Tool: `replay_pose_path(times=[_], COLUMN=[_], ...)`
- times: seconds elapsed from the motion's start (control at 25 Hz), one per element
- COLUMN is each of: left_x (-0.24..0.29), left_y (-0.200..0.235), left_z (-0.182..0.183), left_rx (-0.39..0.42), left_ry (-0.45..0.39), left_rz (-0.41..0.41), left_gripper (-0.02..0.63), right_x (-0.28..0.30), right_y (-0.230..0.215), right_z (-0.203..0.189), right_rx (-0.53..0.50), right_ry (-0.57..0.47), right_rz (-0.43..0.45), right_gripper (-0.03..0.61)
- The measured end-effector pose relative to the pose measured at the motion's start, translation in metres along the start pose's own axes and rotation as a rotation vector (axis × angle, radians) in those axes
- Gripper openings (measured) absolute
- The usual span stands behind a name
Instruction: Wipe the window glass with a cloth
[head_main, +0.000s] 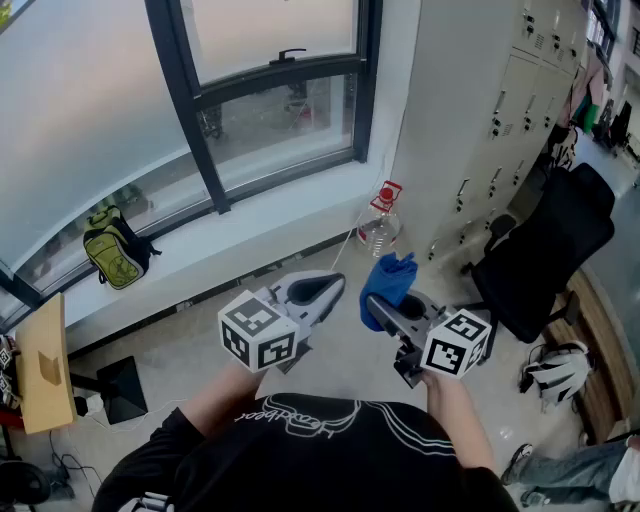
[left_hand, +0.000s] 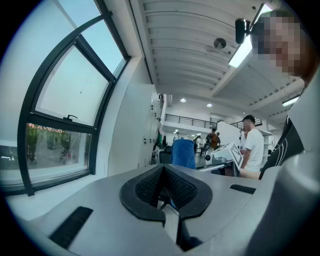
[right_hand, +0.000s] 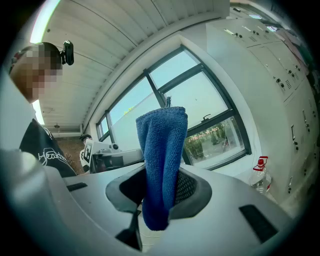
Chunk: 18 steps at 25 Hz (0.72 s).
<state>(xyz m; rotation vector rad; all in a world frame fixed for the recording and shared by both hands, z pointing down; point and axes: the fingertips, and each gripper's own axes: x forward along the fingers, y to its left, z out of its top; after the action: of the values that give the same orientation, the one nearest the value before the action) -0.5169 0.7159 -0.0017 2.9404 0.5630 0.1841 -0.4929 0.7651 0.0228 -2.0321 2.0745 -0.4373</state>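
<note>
Nearest, and well short of the window (head_main: 200, 120), the left gripper (head_main: 322, 291) has its jaws pressed together with nothing between them. Just right of it, the right gripper (head_main: 383, 309) is clamped on a blue cloth (head_main: 390, 280), which stands up out of the jaws and points toward the window without touching the glass. A pale floor (head_main: 190, 345) lies under both, running to the white ledge (head_main: 260, 225) beneath the window. A green backpack (head_main: 115, 250) rests on that ledge under the window's left panes. A red-capped spray bottle (head_main: 382, 225) stands by the window's lower right corner, against grey lockers (head_main: 490, 120). A black office chair (head_main: 545, 250) sits further right of the window.
</note>
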Motion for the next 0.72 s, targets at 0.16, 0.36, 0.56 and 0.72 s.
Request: replay_pose_path(times=[0.16, 0.36, 0.56, 0.72], left_x=[-0.003, -0.010, -0.019, -0.020], left_y=[-0.004, -0.008, -0.004, 0.004], left_z=[0.003, 0.013, 0.024, 0.020], left_rx=[-0.019, 0.003, 0.014, 0.005], left_ry=[0.005, -0.012, -0.033, -0.022], left_rz=[0.005, 0.003, 0.006, 0.009], left_gripper=[0.003, 0.003, 0.003, 0.003], right_x=[-0.002, -0.001, 0.010, 0.021], right_y=[0.008, 0.017, 0.026, 0.025], right_z=[0.004, 0.013, 0.019, 0.017], right_rx=[-0.006, -0.039, -0.054, -0.038], right_ry=[-0.011, -0.019, -0.011, -0.009], right_rz=[-0.006, -0.003, 0.011, 0.023], right_gripper=[0.094, 0.093, 0.094, 0.094])
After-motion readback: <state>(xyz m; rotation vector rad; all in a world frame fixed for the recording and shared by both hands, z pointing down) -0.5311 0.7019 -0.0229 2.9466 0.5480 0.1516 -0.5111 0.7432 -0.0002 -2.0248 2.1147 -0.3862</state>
